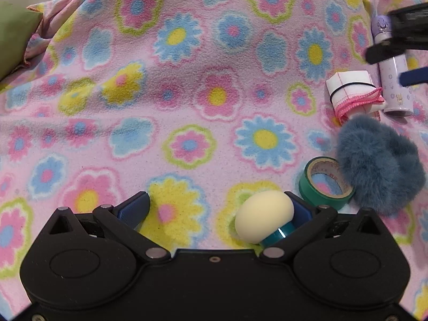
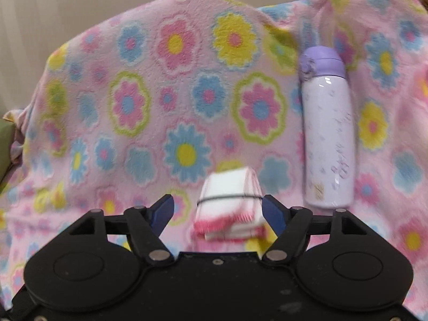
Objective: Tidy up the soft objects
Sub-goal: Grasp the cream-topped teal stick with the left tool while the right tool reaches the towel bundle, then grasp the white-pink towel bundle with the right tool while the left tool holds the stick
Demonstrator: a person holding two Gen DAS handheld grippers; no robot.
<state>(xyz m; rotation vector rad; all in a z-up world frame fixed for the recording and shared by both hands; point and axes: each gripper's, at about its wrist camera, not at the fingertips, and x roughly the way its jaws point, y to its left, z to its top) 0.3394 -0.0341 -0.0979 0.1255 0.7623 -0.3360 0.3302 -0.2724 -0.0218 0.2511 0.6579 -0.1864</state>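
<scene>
My left gripper (image 1: 219, 208) is open over the flowered blanket (image 1: 187, 93). A cream sponge puff with a teal base (image 1: 263, 219) lies against its right finger, not clamped. A fluffy blue-grey pom (image 1: 379, 163) lies to the right. A folded white cloth with pink trim and a black band (image 1: 353, 93) lies beyond it. In the right wrist view my right gripper (image 2: 218, 210) is open, and the folded cloth (image 2: 230, 203) sits between its fingers, close to the right one. The right gripper also shows at the left view's upper right edge (image 1: 401, 37).
A green tape roll (image 1: 325, 184) lies beside the pom. A lilac bottle (image 2: 327, 128) lies right of the cloth, also seen in the left view (image 1: 393, 80). A green cushion (image 1: 13, 40) is at the far left. A beige wall is behind the blanket.
</scene>
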